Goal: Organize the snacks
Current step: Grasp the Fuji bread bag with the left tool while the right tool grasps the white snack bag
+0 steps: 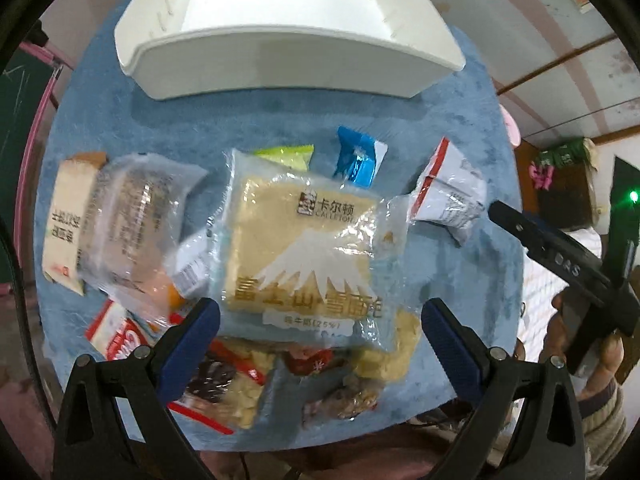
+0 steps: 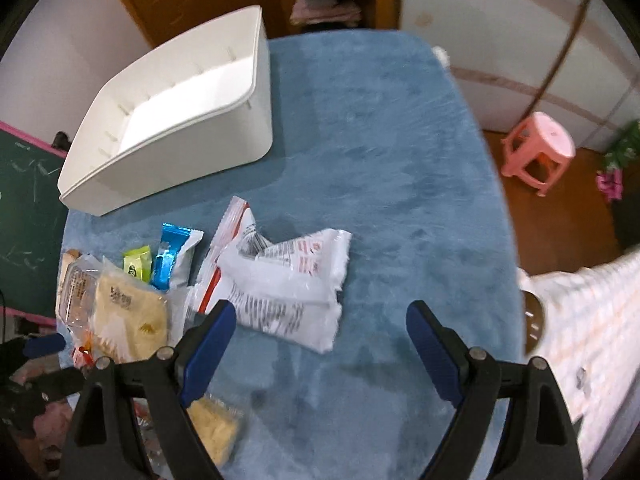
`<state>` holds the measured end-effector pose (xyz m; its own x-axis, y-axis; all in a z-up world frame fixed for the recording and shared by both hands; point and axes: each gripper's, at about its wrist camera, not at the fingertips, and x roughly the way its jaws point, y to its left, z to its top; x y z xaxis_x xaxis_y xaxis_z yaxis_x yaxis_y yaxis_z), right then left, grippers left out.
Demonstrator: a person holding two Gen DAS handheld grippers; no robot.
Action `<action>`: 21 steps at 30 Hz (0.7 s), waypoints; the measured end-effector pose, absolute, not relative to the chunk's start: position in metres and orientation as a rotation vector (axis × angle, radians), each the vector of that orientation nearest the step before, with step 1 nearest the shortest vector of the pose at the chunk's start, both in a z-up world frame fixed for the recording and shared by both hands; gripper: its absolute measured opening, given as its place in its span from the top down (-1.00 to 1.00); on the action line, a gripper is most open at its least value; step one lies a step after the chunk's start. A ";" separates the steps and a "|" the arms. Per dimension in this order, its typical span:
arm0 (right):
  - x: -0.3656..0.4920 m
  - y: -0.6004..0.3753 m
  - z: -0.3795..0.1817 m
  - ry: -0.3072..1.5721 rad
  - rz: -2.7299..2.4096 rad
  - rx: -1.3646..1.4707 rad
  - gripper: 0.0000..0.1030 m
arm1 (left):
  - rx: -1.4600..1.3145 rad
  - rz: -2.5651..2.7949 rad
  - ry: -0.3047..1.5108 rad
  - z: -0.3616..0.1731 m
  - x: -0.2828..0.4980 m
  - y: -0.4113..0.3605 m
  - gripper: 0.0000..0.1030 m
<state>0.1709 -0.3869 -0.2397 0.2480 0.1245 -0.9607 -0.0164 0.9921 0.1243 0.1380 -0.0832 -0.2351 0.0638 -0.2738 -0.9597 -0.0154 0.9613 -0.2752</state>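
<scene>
A pile of snack packets lies on the blue cloth (image 1: 280, 116). A clear packet with a yellow cake and a snow mountain print (image 1: 300, 248) sits in the middle, just beyond my open left gripper (image 1: 320, 320). A blue foil packet (image 1: 358, 156), a green packet (image 1: 286, 156), a white and red packet (image 1: 452, 188) and a clear wrapped cake (image 1: 132, 220) lie around it. An empty white bin (image 1: 288, 40) stands at the far side. My right gripper (image 2: 320, 324) is open and empty, hovering beside the white and red packet (image 2: 288, 280). The bin (image 2: 176, 112) is at its far left.
A pink stool (image 2: 538, 148) stands on the floor to the right of the table. A green chalkboard (image 2: 28, 216) is at the left. The right gripper (image 1: 560, 256) shows at the right edge of the left wrist view. More packets (image 1: 224, 384) lie under the left gripper.
</scene>
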 end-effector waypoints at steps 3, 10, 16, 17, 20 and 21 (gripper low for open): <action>0.183 -0.383 -0.261 1.350 0.136 0.090 -0.71 | -0.179 -0.183 1.503 -0.247 0.140 -0.102 -0.94; 0.198 -0.376 -0.287 1.398 0.239 0.190 -0.71 | 0.003 -0.043 1.504 -0.277 0.153 -0.137 -0.94; 0.202 -0.363 -0.296 1.420 0.274 0.158 -0.70 | 0.074 0.011 1.499 -0.295 0.164 -0.164 -0.99; 0.202 -0.362 -0.297 1.419 0.284 0.168 -0.58 | 0.082 0.012 1.494 -0.297 0.166 -0.168 -0.99; 0.202 -0.358 -0.296 1.423 0.336 0.206 -0.27 | 0.108 0.014 1.479 -0.302 0.172 -0.181 -1.00; 0.202 -0.356 -0.296 1.425 0.339 0.200 -0.27 | 0.115 0.014 1.473 -0.304 0.172 -0.183 -1.00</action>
